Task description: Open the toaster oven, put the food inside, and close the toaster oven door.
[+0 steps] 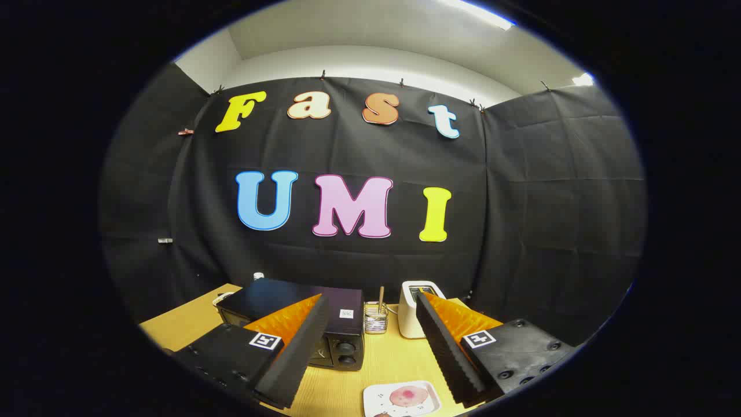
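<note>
**Hand-held gripper poised above a closed toaster oven**

A boxy black toaster oven (301, 324), door closed, sits on the wooden table (382, 365) at eleven o'clock from the hand-held gripper (370, 347), partly behind its left finger. The fingers are spread wide, holding nothing. Between them lies a white plate (399, 399) with pink food (408, 396). Beyond stand a wire cup (375, 319) and a white toaster (412, 315).

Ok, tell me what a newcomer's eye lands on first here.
The gripper with its jaws spread wide and holding nothing. Beyond its left finger sits the black oven on the wooden table, with a white toaster beyond the right finger. Between the fingers lies a plate of pink food.
</note>
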{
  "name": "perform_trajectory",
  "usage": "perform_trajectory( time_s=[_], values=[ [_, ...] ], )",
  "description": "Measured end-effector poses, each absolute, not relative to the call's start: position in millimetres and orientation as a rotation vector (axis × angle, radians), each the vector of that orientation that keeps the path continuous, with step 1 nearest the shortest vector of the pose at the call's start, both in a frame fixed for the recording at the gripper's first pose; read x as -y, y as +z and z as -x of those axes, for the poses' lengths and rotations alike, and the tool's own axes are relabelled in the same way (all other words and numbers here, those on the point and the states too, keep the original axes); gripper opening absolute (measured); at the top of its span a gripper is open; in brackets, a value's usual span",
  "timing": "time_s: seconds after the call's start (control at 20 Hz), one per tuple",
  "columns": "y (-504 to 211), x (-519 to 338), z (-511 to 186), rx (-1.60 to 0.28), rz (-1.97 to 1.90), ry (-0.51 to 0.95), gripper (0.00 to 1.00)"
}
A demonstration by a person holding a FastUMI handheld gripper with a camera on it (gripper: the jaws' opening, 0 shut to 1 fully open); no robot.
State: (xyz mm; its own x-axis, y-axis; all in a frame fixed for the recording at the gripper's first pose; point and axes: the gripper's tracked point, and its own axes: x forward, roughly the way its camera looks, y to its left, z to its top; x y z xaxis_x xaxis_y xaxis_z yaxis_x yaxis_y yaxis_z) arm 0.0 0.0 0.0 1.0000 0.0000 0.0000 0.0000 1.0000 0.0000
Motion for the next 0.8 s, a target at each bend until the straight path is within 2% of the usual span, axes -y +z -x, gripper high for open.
perform_trajectory(
  time_s=[0.8],
  values=[
    [-6.9,-5.7,0.2,-0.021,-0.002,0.001,0.98]
  ],
)
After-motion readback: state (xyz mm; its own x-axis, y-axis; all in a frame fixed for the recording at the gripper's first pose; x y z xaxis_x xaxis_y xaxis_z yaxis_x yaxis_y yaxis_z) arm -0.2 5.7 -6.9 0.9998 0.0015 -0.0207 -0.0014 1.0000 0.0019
